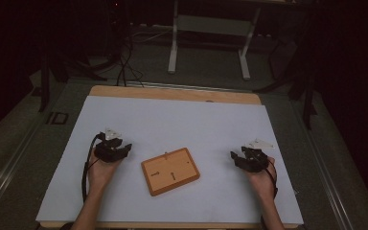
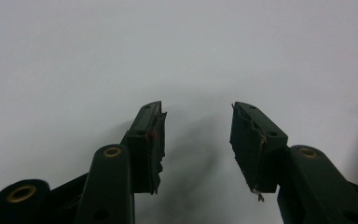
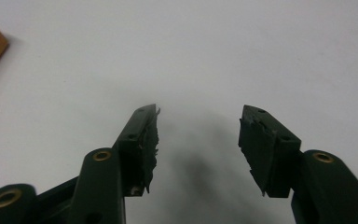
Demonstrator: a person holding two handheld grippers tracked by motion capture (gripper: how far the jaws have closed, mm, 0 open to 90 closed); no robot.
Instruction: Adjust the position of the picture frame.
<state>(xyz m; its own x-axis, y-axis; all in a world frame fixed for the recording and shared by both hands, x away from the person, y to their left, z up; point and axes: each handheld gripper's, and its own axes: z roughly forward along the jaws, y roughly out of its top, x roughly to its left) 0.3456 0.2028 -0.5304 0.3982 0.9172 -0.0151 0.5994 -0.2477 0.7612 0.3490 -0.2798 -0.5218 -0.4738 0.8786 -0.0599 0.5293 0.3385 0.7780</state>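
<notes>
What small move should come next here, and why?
Probably bring the left tongs and right tongs inward toward the wooden board. Both stand open with nothing between them, resting over the white sheet on either side of the board, which lies untouched between them.

A tan wooden board [image 1: 170, 171] is showing a paler inset face with three small dark marks. A plain white sheet [image 1: 182, 124] is covering the counter [image 1: 172, 94], whose light-brown wood edge is showing at the far side. The left tongs [image 2: 197, 116] and the right tongs [image 3: 199, 122] are showing matte black, with brass-coloured rivets. A pale grey plate is topping each. The floor [image 1: 211, 76] is appearing dull grey-green.
</notes>
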